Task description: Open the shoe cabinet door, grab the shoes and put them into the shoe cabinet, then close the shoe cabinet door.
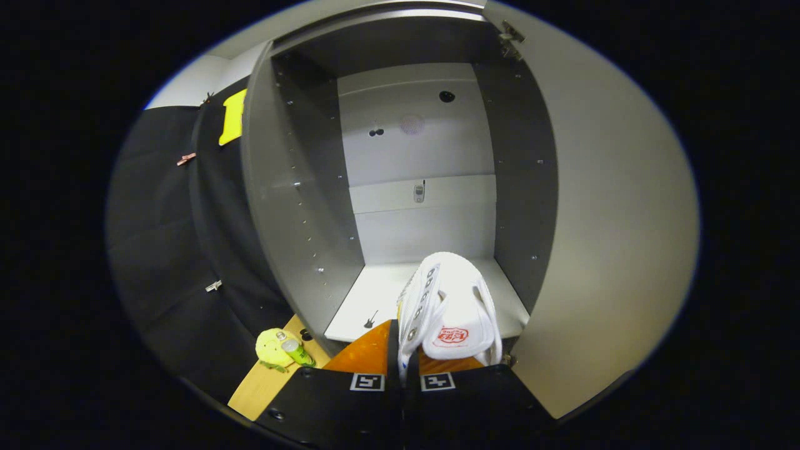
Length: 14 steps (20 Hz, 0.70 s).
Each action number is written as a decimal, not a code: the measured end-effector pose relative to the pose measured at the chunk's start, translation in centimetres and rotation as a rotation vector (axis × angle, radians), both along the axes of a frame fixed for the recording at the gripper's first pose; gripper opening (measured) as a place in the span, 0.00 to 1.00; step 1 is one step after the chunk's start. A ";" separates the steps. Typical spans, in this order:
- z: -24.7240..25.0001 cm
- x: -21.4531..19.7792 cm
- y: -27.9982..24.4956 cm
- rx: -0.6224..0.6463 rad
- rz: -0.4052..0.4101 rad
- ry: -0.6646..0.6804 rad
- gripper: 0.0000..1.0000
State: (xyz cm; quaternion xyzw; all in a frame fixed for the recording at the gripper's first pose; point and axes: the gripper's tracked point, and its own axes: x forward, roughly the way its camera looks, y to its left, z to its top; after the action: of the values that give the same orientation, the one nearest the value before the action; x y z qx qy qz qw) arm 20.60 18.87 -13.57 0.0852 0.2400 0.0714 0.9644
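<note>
Shoe (453,312): white, red badge on its tongue, upright just ahead of the fingers, toe reaching over the cabinet floor.
Toy (272,347): small, yellow, on a wooden board left of the fingers, low beside the cabinet.
Bottle (296,352): small, green, touching the toy's right side.
Cabinet (294,187): grey; left wall dotted with peg holes, pale back panel, white floor (375,297) bare apart from the shoe.
Gripper (402,365): fingers drawn close together, pinching the laced edge of the shoe between them; both seem to press on it, though the contact itself is hard to see.
Door (612,219): swung wide open to the right of the cabinet, hinge (511,39) visible at its top.
</note>
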 end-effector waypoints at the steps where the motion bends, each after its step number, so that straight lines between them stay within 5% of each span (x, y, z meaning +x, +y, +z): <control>1: -0.6 1.5 0.0 -0.005 -0.001 0.011 0.06; 14: -10.0 15.0 1.4 -0.171 0.024 0.112 0.06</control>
State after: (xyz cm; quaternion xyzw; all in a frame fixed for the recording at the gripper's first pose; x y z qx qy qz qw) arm 35.56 20.24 -23.58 0.0037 0.2995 0.0576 0.9523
